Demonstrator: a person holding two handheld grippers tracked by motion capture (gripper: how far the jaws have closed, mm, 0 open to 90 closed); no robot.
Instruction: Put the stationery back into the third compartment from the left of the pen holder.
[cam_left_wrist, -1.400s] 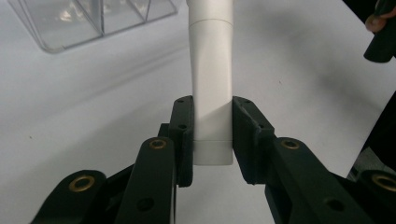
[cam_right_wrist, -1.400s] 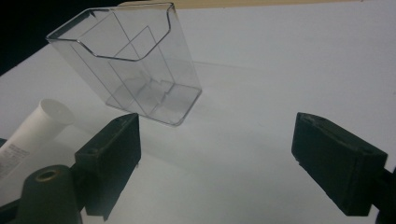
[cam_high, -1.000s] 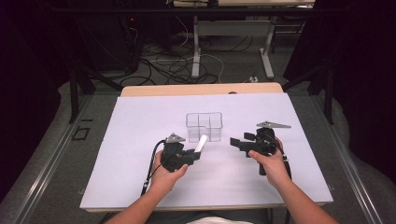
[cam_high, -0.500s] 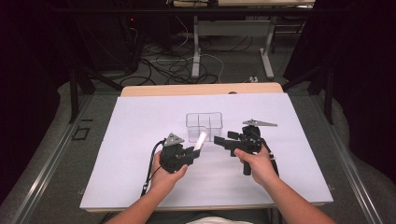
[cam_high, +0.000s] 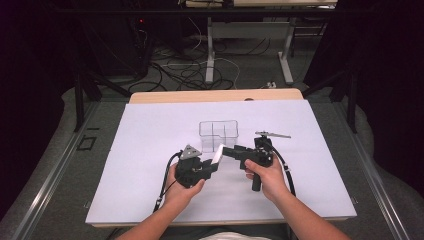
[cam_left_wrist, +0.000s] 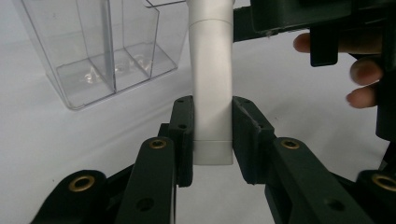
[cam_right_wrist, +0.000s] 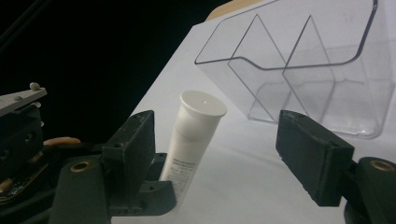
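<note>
The white tube (cam_left_wrist: 212, 79) sits just below the centre of the high view, lifted off the table (cam_high: 150, 135) and slanting up from the left gripper (cam_high: 212, 167) toward the right gripper (cam_high: 227, 151); the clear divided box (cam_high: 218, 135) stands just above it in that frame, near but apart. It looks light and fairly stiff at the cap, softer along the flat crimped tail, with a smooth skin that could slip if squeezed loosely; the body seems likely to dent rather than break. A sound hold is across the straight body, below the cap shoulder, where the walls are parallel; the cap (cam_right_wrist: 203, 103) itself is wider and may twist.

The left gripper's fingers (cam_left_wrist: 183, 135) are drawn narrow, clamped on the lower end of the tube near its crimp, both pads pressing its sides in the left gripper view. The right gripper's fingers (cam_right_wrist: 135, 140) stand wide apart in the right gripper view, holding nothing; the capped end rises between them, closer to the left-hand pad of that frame, not yet touched by either pad.
</note>
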